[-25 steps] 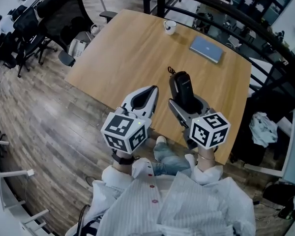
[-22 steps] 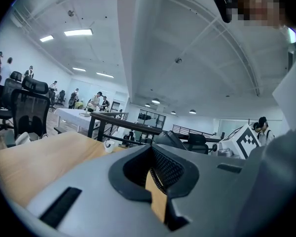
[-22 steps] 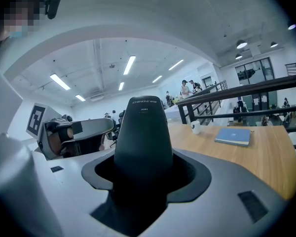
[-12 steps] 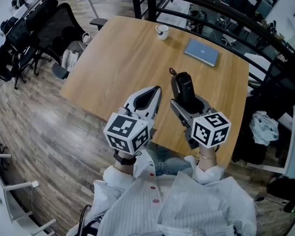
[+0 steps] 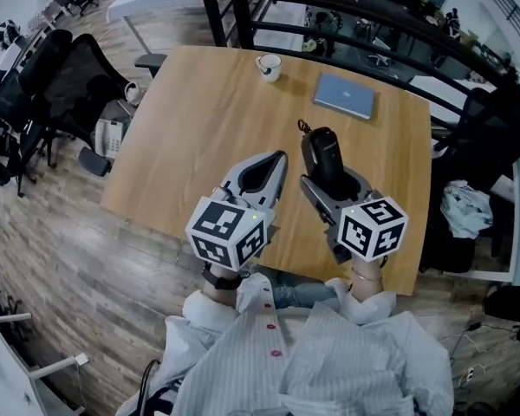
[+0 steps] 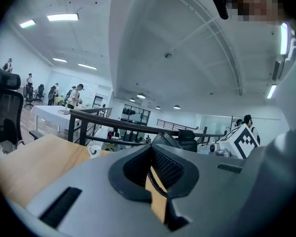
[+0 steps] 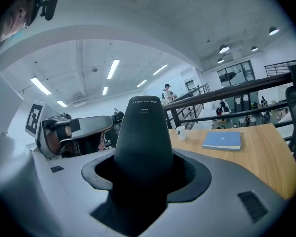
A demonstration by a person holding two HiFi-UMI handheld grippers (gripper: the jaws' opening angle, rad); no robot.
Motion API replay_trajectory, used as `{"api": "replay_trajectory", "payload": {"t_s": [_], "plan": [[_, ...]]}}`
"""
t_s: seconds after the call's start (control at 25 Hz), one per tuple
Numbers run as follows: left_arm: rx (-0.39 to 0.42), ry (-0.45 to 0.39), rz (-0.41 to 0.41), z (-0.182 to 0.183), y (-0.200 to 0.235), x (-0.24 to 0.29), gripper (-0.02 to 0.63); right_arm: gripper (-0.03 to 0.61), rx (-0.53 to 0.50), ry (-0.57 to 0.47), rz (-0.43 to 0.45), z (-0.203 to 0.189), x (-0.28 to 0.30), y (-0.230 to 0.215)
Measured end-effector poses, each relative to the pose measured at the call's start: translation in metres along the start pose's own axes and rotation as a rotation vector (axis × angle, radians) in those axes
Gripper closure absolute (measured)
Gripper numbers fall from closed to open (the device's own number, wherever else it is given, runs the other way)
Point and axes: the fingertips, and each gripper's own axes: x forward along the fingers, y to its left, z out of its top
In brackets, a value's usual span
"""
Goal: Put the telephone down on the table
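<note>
Telephone, a black handset, is clamped in the right gripper, just right of frame centre in the head view. In the right gripper view the telephone stands upright between the two jaws, filling the gap, with both jaws tight on its lower part. A thin dark cord loop shows at its far end. The handset is over the wooden table; can't tell if it touches the top.

Left gripper is just beside it, to the picture's left and roughly parallel. Its jaws are together with nothing held. In the left gripper view only a thin slit of table shows below where the pads meet. Each gripper has a marker cube at its near end: left cube, right cube.

A white mug sits on the table near the top edge, upper centre. A blue notebook lies flat to its right, well apart from the handset. Both also show in the right gripper view: mug, notebook.

A dark railing runs behind the table at the top of the frame. A black office chair is at upper left, on the wood floor. The person's striped shirt fills the bottom centre.
</note>
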Motion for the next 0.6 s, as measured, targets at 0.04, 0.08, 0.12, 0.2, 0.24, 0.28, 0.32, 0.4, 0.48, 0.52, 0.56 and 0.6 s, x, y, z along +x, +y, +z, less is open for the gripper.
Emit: {"api": "replay_trajectory", "payload": {"t_s": [0.04, 0.08, 0.12, 0.2, 0.24, 0.28, 0.32, 0.4, 0.48, 0.52, 0.56, 0.6], "plan": [[0.0, 0.005, -0.013, 0.0, 0.001, 0.005, 0.604, 0.29, 0.004, -0.003, -0.012, 0.002, 0.001, -0.003], [0.0, 0.01, -0.026, 0.0, 0.002, 0.01, 0.604, 0.29, 0.008, -0.006, -0.025, 0.003, 0.002, -0.007], [0.0, 0.015, -0.039, 0.0, 0.003, 0.015, 0.604, 0.29, 0.013, -0.01, -0.037, 0.005, 0.002, -0.011], [0.003, 0.023, -0.062, 0.0, 0.003, 0.023, 0.604, 0.29, 0.02, -0.014, -0.058, 0.007, 0.002, -0.018], [0.004, 0.027, -0.073, 0.0, 0.002, 0.027, 0.604, 0.29, 0.023, -0.014, -0.067, 0.007, 0.002, -0.02], [0.005, 0.032, -0.084, -0.001, 0.001, 0.03, 0.604, 0.29, 0.026, -0.012, -0.076, 0.007, 0.001, -0.023], [0.006, 0.037, -0.095, -0.002, -0.001, 0.033, 0.604, 0.29, 0.03, -0.01, -0.084, 0.006, 0.0, -0.025], [0.005, 0.045, -0.11, -0.004, -0.003, 0.039, 0.604, 0.29, 0.04, -0.007, -0.098, 0.004, -0.001, -0.031], [0.0, 0.056, -0.116, -0.008, -0.005, 0.047, 0.604, 0.29, 0.05, -0.002, -0.105, 0.001, -0.003, -0.037], [-0.003, 0.064, -0.117, -0.011, -0.006, 0.051, 0.604, 0.29, 0.056, 0.002, -0.107, -0.001, -0.003, -0.041], [-0.008, 0.072, -0.118, -0.015, -0.007, 0.055, 0.604, 0.29, 0.064, 0.006, -0.108, -0.004, -0.004, -0.044], [-0.012, 0.08, -0.119, -0.02, -0.008, 0.059, 0.604, 0.29, 0.072, 0.009, -0.111, -0.007, -0.005, -0.048]]}}
